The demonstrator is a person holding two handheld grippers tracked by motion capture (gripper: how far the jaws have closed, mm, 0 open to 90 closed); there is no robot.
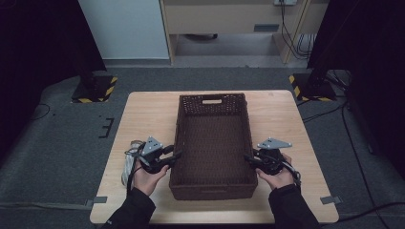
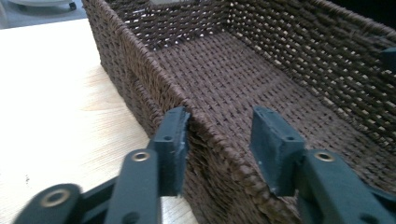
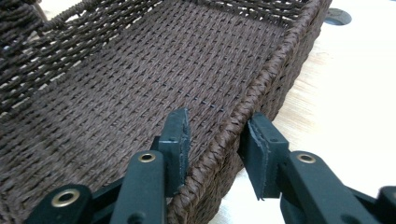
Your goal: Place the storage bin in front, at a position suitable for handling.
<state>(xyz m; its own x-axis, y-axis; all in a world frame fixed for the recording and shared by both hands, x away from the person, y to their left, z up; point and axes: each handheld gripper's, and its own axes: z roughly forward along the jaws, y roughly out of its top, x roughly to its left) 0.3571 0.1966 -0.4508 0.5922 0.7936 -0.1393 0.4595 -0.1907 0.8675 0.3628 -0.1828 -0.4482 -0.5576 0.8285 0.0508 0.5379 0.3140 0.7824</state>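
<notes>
Left tool [image 2: 218,147]: black jaws are straddling the basket's left long wall, one outside and one inside; the outer jaw is sitting against the weave, the inner one is standing off it, so the jaws are apart and not gripping.
Right tool [image 3: 215,149]: jaws are straddling the right long wall the same way, a gap showing on both sides of the rim, so nothing is being pinched yet.
Hands: left hand [image 1: 149,177] and right hand [image 1: 277,175] are holding the tools level at the basket's near end, facing each other across it.
Basket [image 1: 213,188]: brown woven basket, oblong and empty, is sitting in the middle of the desk [image 1: 143,112] with a slot handle in its far end wall.
Handling: likely light for its bulk; the woven walls are looking fairly stiff but may be flexing a little under a squeeze; the rough braid should be giving good friction and is hardly fragile.
Where to hold: the thick braided rim of each long wall, both sides at matching spots, so the basket is staying level when lifted.
Side item: a pale bundle [image 1: 130,160] is lying just left of the left tool; too blurred to identify.
</notes>
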